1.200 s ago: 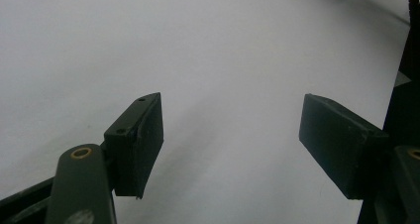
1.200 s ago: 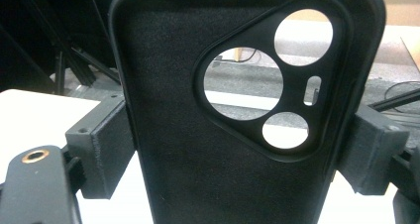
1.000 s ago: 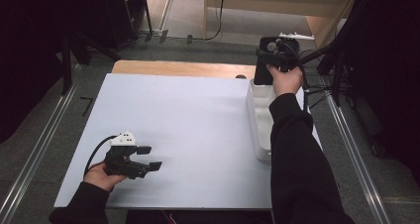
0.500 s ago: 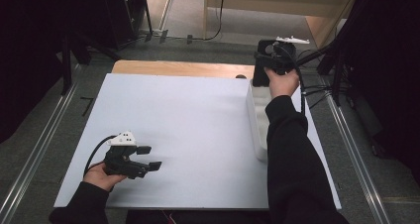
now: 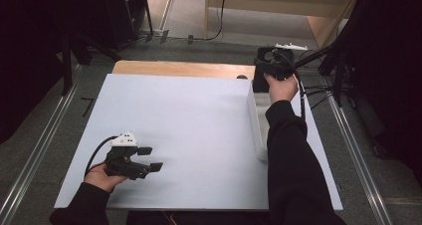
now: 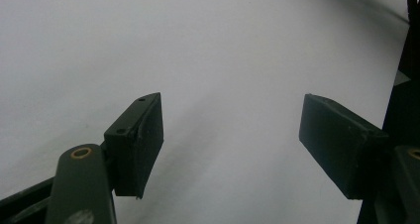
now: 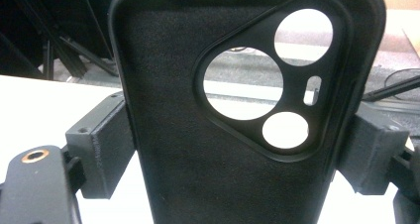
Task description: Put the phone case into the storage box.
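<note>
A black phone case (image 7: 208, 135) with a three-cornered camera cut-out stands upright between my right gripper's jaws, its inner side facing the camera. My right gripper (image 7: 237, 149) is shut on its two long edges. In the high view that gripper (image 5: 271, 68) is held up over the table's far right corner, with the case (image 5: 259, 80) hanging dark below it. My left gripper (image 5: 149, 159) rests low over the near left part of the white table (image 5: 189, 130), open. In the left gripper view its jaws stand wide apart with nothing between the fingertips (image 6: 143, 135).
A long white tray (image 5: 258, 125) lies along the table's right side, partly under the right sleeve. A wooden strip (image 5: 179, 68) borders the table's far edge. Metal rails (image 5: 348, 135) run on the floor on both sides, and cables lie at the far right.
My right gripper has lifted the phone case a little farther back toward the far right corner. The left gripper has stayed where it was.
</note>
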`<state>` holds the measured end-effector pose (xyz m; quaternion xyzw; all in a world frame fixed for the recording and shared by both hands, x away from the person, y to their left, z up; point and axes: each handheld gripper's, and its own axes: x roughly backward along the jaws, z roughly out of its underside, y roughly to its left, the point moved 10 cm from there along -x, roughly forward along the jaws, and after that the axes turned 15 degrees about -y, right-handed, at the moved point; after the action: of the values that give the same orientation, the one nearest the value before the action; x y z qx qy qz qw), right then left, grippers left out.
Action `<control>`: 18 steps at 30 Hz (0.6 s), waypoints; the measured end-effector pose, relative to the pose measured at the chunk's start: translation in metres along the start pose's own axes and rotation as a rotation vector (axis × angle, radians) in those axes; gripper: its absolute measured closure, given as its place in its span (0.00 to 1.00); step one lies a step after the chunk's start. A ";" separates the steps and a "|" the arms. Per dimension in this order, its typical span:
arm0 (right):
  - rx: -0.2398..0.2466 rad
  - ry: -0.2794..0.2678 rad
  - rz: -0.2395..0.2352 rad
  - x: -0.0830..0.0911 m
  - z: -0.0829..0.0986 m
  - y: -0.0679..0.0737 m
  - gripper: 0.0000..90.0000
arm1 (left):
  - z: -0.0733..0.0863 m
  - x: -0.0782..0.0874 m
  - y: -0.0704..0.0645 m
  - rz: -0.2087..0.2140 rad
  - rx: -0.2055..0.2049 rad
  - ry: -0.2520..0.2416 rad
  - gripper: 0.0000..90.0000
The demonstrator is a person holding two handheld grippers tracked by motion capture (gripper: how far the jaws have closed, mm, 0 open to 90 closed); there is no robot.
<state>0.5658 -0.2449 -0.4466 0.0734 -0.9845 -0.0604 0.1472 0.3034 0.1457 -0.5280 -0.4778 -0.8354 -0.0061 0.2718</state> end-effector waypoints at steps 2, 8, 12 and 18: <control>-0.006 0.005 0.000 -0.001 0.002 0.001 0.14 | 0.000 0.000 0.000 0.003 -0.001 0.000 0.28; 0.004 0.008 0.006 -0.003 0.006 0.001 0.14 | 0.000 0.000 0.000 0.003 0.000 0.000 0.28; 0.005 0.021 0.014 -0.005 0.010 -0.001 0.14 | 0.000 0.000 0.000 0.003 -0.001 0.003 0.28; -0.004 0.027 0.016 -0.009 0.017 -0.001 0.14 | 0.000 0.000 0.000 0.004 -0.002 0.003 0.28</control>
<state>0.5690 -0.2431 -0.4652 0.0660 -0.9829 -0.0603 0.1610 0.3028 0.1456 -0.5281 -0.4797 -0.8339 -0.0073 0.2728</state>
